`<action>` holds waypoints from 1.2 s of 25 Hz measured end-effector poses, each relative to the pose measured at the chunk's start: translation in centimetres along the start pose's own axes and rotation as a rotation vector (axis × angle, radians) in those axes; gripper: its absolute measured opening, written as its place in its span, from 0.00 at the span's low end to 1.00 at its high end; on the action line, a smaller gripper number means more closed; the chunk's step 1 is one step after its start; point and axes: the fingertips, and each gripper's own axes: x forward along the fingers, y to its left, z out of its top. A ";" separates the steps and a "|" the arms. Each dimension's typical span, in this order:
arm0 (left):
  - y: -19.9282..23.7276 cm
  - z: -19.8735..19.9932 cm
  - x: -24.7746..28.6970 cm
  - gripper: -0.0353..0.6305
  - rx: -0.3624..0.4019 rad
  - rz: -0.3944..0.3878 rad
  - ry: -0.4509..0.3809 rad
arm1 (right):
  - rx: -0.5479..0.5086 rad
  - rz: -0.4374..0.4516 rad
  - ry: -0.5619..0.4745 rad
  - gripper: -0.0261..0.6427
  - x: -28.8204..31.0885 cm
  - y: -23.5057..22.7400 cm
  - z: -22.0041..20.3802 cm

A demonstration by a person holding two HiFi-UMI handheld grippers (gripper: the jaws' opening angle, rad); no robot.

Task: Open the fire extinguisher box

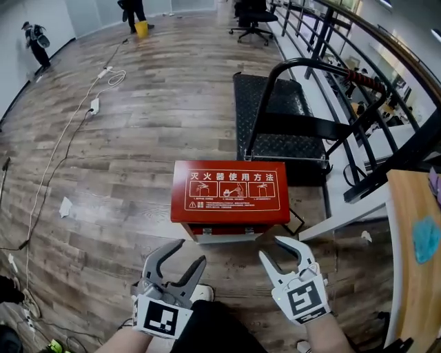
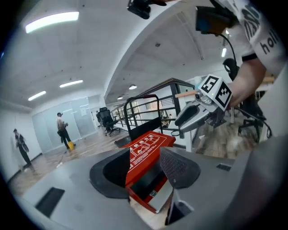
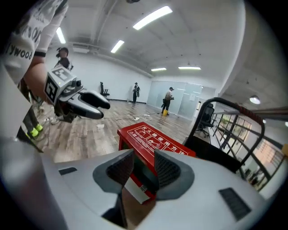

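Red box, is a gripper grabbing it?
No, the left gripper and the right gripper both hang just short of the red box, jaws apart and empty.

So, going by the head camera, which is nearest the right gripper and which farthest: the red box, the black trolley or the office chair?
1. The red box, on the floor just ahead of the right gripper.
2. The black trolley, right behind the box.
3. The office chair, at the far end of the floor, by the railing.
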 end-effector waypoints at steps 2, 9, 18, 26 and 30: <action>-0.3 -1.4 1.6 0.33 0.104 0.007 -0.002 | -0.089 -0.006 0.006 0.22 1.9 0.4 -1.2; -0.8 -7.4 7.2 0.33 0.397 0.029 0.028 | -0.320 -0.084 0.003 0.26 8.3 0.7 -5.4; -0.3 -9.5 10.5 0.33 0.628 0.128 -0.052 | -0.610 -0.196 -0.064 0.29 11.7 1.0 -6.7; 0.3 -11.5 12.3 0.36 0.728 0.209 -0.053 | -0.757 -0.303 -0.085 0.30 13.1 0.3 -8.4; 1.0 -12.4 13.2 0.36 0.812 0.241 -0.017 | -0.833 -0.370 -0.076 0.30 13.4 -0.3 -8.7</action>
